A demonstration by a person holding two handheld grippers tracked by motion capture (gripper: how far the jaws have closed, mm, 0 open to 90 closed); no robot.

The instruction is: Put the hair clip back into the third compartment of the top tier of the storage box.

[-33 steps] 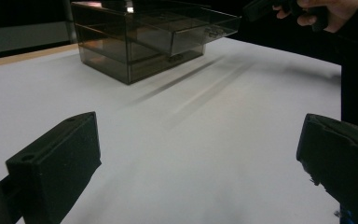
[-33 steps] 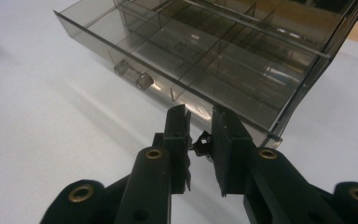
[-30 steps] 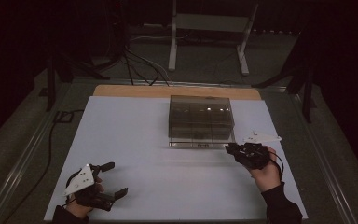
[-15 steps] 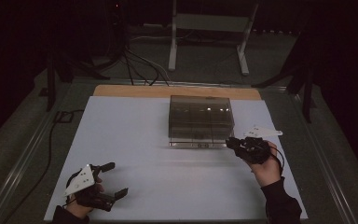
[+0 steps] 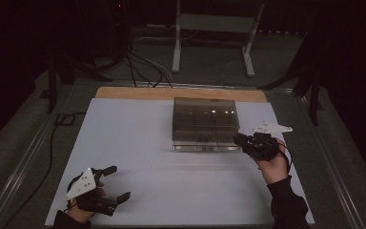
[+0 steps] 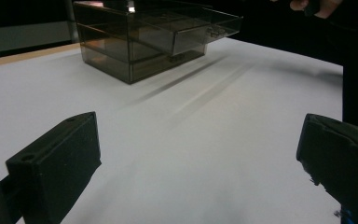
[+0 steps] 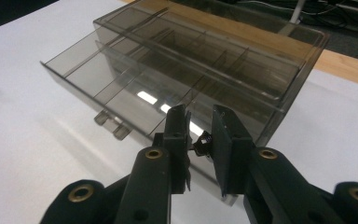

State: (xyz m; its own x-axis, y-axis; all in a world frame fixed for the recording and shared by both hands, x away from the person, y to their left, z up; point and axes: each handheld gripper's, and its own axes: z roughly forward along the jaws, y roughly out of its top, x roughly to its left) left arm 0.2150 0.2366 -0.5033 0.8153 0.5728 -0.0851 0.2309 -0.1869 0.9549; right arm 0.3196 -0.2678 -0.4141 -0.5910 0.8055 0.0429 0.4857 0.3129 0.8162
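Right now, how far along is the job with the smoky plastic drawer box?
Done: the drawer of the drawer box is already pulled out partway. In hand: the right gripper sits at the drawer's near corner, jaws closed on a small dark piece. Left: putting the piece into a compartment, probably. The left gripper rests open, away from the box.

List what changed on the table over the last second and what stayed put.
Very little changed. The right hand-held gripper shifted only slightly beside the front right corner of the smoky plastic drawer box, jaws shut on a small dark item throughout. The upper drawer stayed pulled out. The left hand-held gripper stayed open and at rest near the table's front left corner.
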